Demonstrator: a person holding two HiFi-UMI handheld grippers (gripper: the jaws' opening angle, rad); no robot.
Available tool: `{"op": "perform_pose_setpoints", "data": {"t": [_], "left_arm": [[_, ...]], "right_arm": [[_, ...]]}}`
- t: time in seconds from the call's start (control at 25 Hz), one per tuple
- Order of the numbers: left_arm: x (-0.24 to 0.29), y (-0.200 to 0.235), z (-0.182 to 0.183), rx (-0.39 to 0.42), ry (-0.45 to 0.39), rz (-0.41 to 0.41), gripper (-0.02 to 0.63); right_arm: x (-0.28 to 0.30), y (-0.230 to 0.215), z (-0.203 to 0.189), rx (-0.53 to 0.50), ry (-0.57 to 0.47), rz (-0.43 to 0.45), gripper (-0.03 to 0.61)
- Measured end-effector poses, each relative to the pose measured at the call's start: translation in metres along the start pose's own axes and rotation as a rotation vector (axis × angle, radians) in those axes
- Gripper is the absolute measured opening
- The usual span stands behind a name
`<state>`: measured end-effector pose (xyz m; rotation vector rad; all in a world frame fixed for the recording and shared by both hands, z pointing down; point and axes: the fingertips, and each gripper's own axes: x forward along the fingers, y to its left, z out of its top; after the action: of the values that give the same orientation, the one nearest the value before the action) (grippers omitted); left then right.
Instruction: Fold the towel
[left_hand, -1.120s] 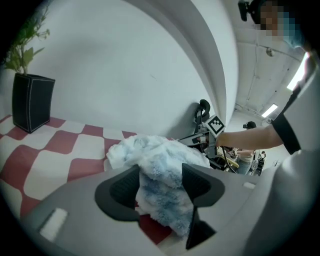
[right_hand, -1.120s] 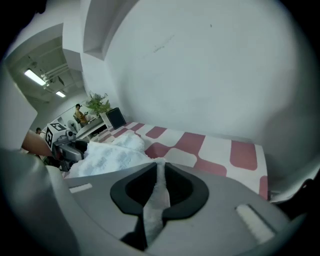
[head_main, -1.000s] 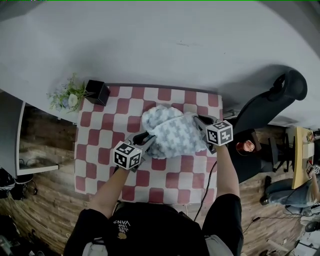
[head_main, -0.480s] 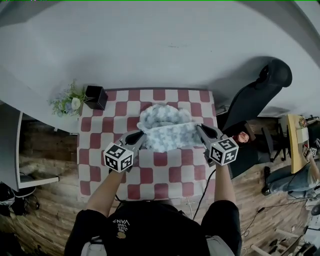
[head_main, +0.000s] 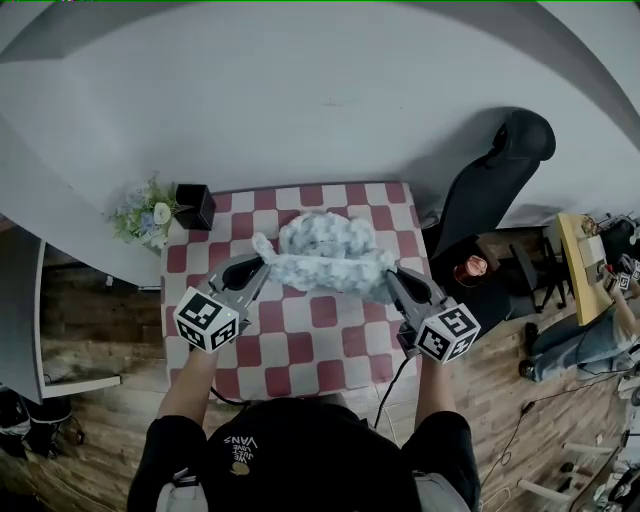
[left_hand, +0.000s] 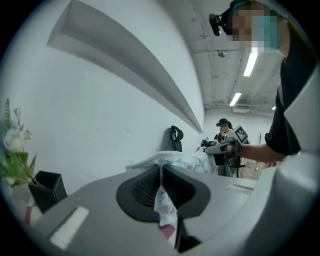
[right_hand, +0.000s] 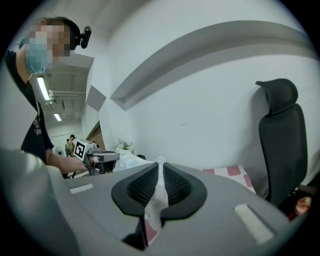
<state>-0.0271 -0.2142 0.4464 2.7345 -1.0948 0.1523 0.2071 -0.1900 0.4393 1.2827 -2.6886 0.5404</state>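
A pale blue and white patterned towel (head_main: 325, 250) hangs stretched between my two grippers above the red-and-white checked table (head_main: 300, 345), its far part still bunched on the cloth. My left gripper (head_main: 262, 262) is shut on the towel's left corner; white cloth (left_hand: 165, 202) shows pinched between its jaws. My right gripper (head_main: 386, 272) is shut on the right corner, with a strip of towel (right_hand: 157, 192) squeezed between its pads. Each gripper view shows the other gripper across the lifted towel.
A small black box (head_main: 195, 205) and a bunch of flowers (head_main: 145, 215) stand at the table's far left corner. A black office chair (head_main: 490, 190) is close to the table's right side. A white wall lies behind, wooden floor around.
Both grippers have risen and drawn apart with the towel's corners, pulling its near edge taut off the table. The left jaws have closed on the cloth.
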Motion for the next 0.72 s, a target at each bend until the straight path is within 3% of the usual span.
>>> {"op": "perform_pose_setpoints", "data": {"t": [0.32,0.72], "left_arm": [[-0.038,-0.008,0.014,0.131,0.04,-0.031,0.02],[-0.109,-0.029,0.077,0.281,-0.081,-0.057,0.02]], "right_arm": [[-0.02,0.048,0.008,-0.001,-0.019,0.042,0.031],[-0.06,0.134,0.051,-0.085,-0.11,0.145,0.031]]}}
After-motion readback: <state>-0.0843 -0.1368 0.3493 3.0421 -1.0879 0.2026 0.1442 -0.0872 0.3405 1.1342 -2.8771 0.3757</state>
